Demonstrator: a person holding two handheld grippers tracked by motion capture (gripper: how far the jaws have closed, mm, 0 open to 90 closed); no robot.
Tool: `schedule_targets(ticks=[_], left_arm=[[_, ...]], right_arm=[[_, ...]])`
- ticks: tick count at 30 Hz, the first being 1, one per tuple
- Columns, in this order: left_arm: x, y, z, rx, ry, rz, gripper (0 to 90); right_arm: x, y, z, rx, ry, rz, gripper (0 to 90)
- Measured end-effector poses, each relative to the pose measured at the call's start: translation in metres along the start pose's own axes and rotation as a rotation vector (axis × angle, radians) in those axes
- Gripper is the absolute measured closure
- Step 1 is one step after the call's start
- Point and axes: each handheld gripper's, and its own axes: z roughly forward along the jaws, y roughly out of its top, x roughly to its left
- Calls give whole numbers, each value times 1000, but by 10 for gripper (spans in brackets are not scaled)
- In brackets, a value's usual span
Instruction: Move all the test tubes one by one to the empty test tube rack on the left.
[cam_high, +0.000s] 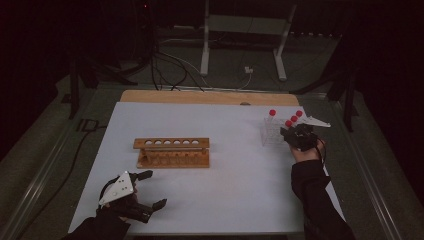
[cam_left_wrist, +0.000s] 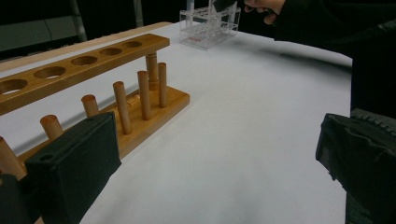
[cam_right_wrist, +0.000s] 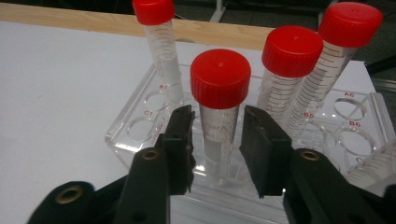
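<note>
At the far right of the white desk (cam_high: 210, 200), sitting in a clear plastic rack (cam_right_wrist: 140, 140): a red-capped see-through tube (cam_right_wrist: 219, 116), with right gripper (cam_right_wrist: 217, 140) fingers closing around it, small gaps showing. Left gripper (cam_high: 150, 190) fingers resting wide apart.

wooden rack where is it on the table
In the high view the wooden rack stands left of centre, ahead of the left hand-held gripper.

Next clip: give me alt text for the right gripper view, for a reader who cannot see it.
The right gripper has its two black jaws on either side of a clear red-capped tube standing in a transparent rack, close to the tube, though contact cannot be confirmed. Three more red-capped tubes stand behind it, on a white table with a wooden far edge.
</note>
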Motion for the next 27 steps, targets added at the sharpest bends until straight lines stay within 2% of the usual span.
schedule_targets(ticks=[7, 16, 27], left_arm=[[0, 0, 0, 1, 2, -2, 4], [0, 0, 0, 1, 1, -1, 4], [0, 0, 0, 2, -2, -1, 4]], right_arm=[[2, 1, 4, 7, -21, -10, 734], [5, 2, 4, 13, -43, -49, 748], [8, 12, -10, -30, -55, -78, 749]])
